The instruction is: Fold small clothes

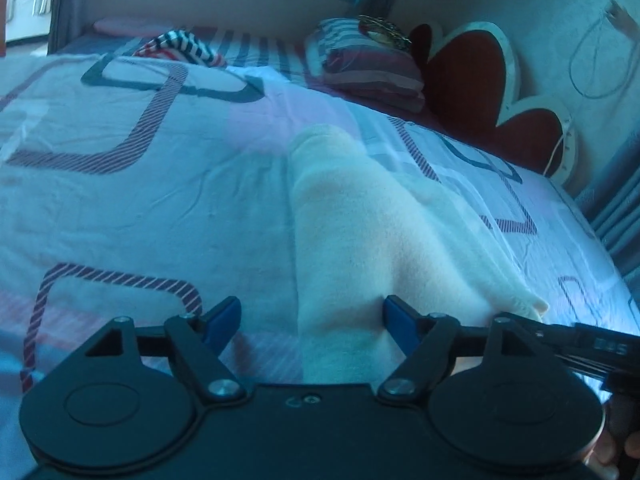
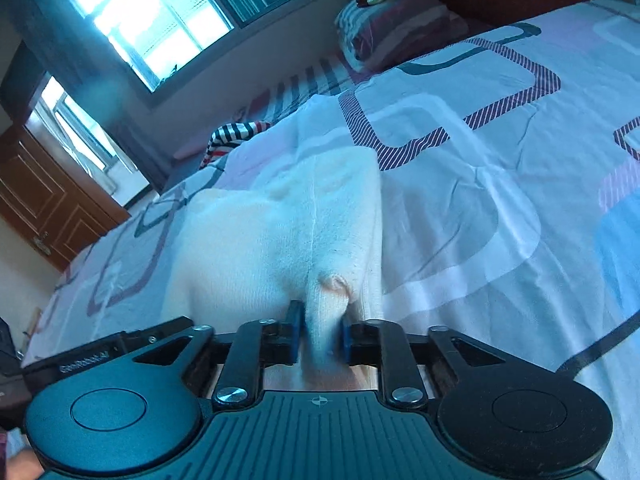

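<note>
Now, right gripper (image 2: 320,334) fingers clamped on cream cloth (image 2: 280,232), left gripper (image 1: 312,318) fingers apart straddling its edge, bed (image 1: 140,200), pillow (image 1: 368,60) at 1 o'clock.

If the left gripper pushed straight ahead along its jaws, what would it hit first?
Most likely the cream garment: the left gripper is open with that cloth lying between its jaws and stretching ahead on the patterned bedspread. Depth is uncertain.

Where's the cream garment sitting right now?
The cream garment lies on the patterned bedspread, just ahead of both grippers. The right gripper pinches its near edge, while the open left gripper straddles its left edge.
</note>
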A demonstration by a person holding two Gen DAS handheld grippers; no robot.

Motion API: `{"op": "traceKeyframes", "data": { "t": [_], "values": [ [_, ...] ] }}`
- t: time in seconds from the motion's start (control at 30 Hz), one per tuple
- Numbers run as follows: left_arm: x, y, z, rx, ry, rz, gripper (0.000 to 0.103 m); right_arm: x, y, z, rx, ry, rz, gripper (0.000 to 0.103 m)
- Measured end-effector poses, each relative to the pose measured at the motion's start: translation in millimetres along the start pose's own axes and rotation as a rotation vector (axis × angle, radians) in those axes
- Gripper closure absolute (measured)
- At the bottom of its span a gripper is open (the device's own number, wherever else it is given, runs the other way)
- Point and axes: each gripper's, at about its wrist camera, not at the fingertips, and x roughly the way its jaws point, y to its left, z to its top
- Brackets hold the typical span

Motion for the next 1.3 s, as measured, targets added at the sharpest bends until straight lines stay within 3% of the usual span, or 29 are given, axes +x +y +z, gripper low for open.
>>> {"op": "traceKeyframes", "data": {
  "t": [0.2,0.27,0.37,0.47,0.57,0.73,0.83,0.9,0.97,1.07,1.17,1.3],
  "values": [
    [-4,5,-4,0.009,0.006,0.002,0.025,-27,-5,-5,0.015,-0.017,-0.019,0.071],
    [-5,6,-4,-0.005,0.010,0.003,0.026,-23,1,-10,-0.044,0.020,-0.091,0.072],
    [-14,1,1,-0.020,0.006,-0.013,0.037,-21,-3,-13,-0.042,0.029,-0.130,0.071],
    [-22,-8,12,-0.006,-0.035,-0.026,0.039,-36,1,-5,-0.020,-0.064,-0.087,0.072],
    [-17,-12,25,-0.042,-0.038,-0.042,0.039,-42,20,11,-0.083,-0.139,-0.081,0.072],
    [-5,-23,42,-0.008,-0.071,-0.035,0.045,-14,41,31,-0.166,-0.151,-0.112,0.073],
    [11,-33,50,0.036,-0.062,-0.025,0.047,8,46,42,-0.181,-0.152,-0.132,0.080],
    [27,-34,53,0.057,-0.044,0.016,0.047,25,45,50,-0.179,-0.144,-0.151,0.080],
    [42,-24,54,0.023,-0.023,0.053,0.044,43,42,58,-0.172,-0.121,-0.175,0.080],
    [51,-6,50,-0.059,0.002,0.035,0.033,59,40,63,-0.160,-0.117,-0.164,0.080],
    [48,-11,47,-0.015,-0.015,0.043,0.034,75,38,62,-0.195,-0.105,-0.187,0.080],
    [40,-12,58,-0.051,-0.040,0.033,0.043,88,28,56,-0.231,-0.063,-0.207,0.080]
  ]
}}
